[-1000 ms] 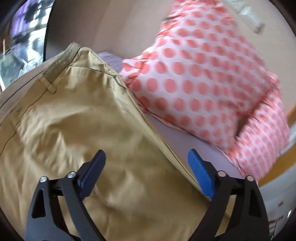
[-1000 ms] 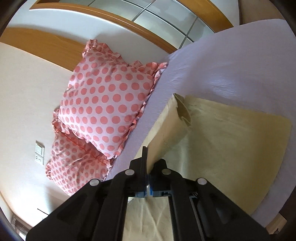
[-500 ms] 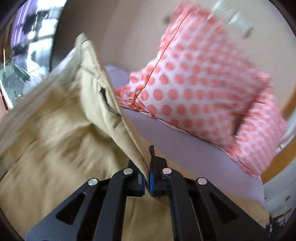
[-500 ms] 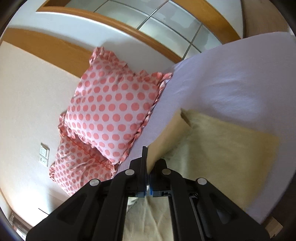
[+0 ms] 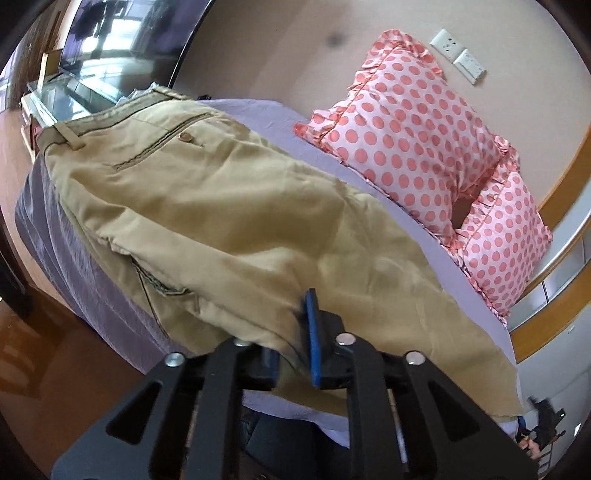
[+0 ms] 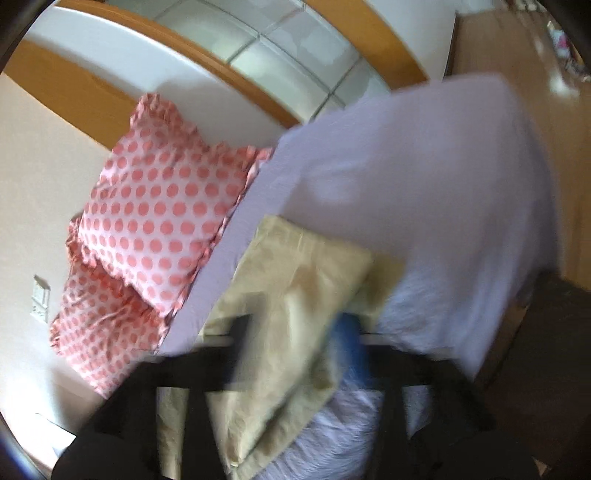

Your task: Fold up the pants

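Tan pants (image 5: 229,206) lie on a lavender bed sheet (image 5: 85,273), waistband and back pocket at the far left. My left gripper (image 5: 291,354) is shut on a fold of the pants at their near edge. In the right wrist view, which is blurred, the pants' leg end (image 6: 295,295) lies on the sheet between the spread fingers of my right gripper (image 6: 295,332), which is open. One blue pad (image 6: 351,343) shows at the right.
Two pink polka-dot pillows (image 5: 424,140) lean against the wall at the head of the bed; they also show in the right wrist view (image 6: 159,221). A wooden floor (image 6: 524,74) lies past the bed's edge. A dark TV screen (image 5: 125,33) stands far left.
My left gripper closed on the pants, lifted them and carried them down toward the near bed edge. My right gripper, shut on the leg end before, has opened and let it go.
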A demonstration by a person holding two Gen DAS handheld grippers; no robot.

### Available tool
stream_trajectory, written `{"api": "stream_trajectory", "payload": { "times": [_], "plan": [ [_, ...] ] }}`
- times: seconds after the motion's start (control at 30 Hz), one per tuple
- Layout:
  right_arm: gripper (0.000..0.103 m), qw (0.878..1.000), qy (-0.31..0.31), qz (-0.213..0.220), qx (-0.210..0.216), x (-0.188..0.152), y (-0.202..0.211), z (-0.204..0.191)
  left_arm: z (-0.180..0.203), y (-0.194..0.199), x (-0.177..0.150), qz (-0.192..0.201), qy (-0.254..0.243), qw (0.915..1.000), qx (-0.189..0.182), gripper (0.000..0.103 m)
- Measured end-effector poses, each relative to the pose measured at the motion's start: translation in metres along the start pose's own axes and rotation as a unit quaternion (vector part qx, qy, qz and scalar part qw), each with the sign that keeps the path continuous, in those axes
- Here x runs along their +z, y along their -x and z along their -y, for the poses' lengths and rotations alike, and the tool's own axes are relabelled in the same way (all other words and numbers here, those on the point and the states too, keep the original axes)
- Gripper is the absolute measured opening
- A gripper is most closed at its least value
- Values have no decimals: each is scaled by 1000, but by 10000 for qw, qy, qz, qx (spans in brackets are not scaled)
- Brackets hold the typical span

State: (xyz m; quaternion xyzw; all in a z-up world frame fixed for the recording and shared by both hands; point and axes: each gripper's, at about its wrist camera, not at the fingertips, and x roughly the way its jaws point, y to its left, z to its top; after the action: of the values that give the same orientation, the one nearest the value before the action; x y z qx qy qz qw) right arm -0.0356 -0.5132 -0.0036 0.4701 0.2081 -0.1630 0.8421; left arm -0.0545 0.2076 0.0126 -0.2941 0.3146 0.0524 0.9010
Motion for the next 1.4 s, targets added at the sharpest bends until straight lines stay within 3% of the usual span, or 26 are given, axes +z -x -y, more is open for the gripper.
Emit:
{"api": "stream_trajectory", "payload": {
  "times": [0.1, 0.23, 0.33, 0.37, 0.47, 0.53, 0.6, 0.7, 0.77, 0.9, 0.93, 1.0, 1.1, 1.13, 1.2, 1.23, 1.27, 1.4],
  "plan": [
    [75, 9977, 316, 529, -285, 1, 18, 3, -2, 8, -9, 109, -78, 9999, -71, 30],
    [61, 9985, 236, 348, -344, -2, 7, 16, -10, 21, -17, 212, -30, 9995, -232, 35],
    [55, 9966, 544, 419, -453, -12, 6, 8, -19, 33, -21, 333, 112, 9989, -312, 38],
    [44, 9963, 606, 432, -440, -16, 5, 5, -25, 39, -22, 418, 189, 9984, -328, 40],
    [17, 9970, 676, 266, -259, -28, -1, 3, -40, 51, -24, 646, 433, 9965, -308, 42],
    [5, 9971, 725, 153, -182, -30, -8, 3, -50, 56, -23, 754, 602, 9949, -293, 43],
    [5, 9967, 780, 213, -20, -28, -10, -5, -59, 59, -22, 829, 737, 9934, -287, 45],
    [4, 9880, 1397, 393, 537, -31, -5, -57, -67, 61, -21, 892, 861, 9919, -270, 53],
    [4, 9744, 1877, 240, 1211, -47, -6, -110, -68, 62, -22, 940, 916, 9909, -309, 58],
    [4, 9235, 2750, -638, 2598, -122, -14, -210, -65, 66, -25, 1035, 882, 9904, -246, 80],
    [4, 8991, 3093, -1051, 2913, -157, -18, -236, -64, 66, -25, 1046, 838, 9907, -249, 83],
    [4, 8537, 3770, -1782, 3118, -219, -27, -264, -61, 66, -25, 1023, 767, 9915, -233, 88],
    [5, 7631, 5039, -3003, 2713, -326, -42, -276, -56, 61, -24, 899, 543, 9942, -236, 91],
    [11, 7515, 5182, -3097, 2661, -340, -40, -273, -54, 60, -24, 878, 480, 9947, -245, 91],
    [38, 7502, 5304, -2765, 2817, -343, -24, -267, -52, 57, -23, 846, 388, 9953, -256, 93],
    [64, 7485, 5291, -2715, 2934, -339, -17, -266, -51, 55, -22, 830, 367, 9955, -279, 93],
    [76, 7531, 5224, -2627, 3014, -333, -11, -266, -50, 51, -21, 795, 351, 9957, -327, 93],
    [76, 7664, 5039, -2373, 3199, -313, 1, -263, -45, 35, -19, 661, 314, 9970, -252, 93]
  ]
}}
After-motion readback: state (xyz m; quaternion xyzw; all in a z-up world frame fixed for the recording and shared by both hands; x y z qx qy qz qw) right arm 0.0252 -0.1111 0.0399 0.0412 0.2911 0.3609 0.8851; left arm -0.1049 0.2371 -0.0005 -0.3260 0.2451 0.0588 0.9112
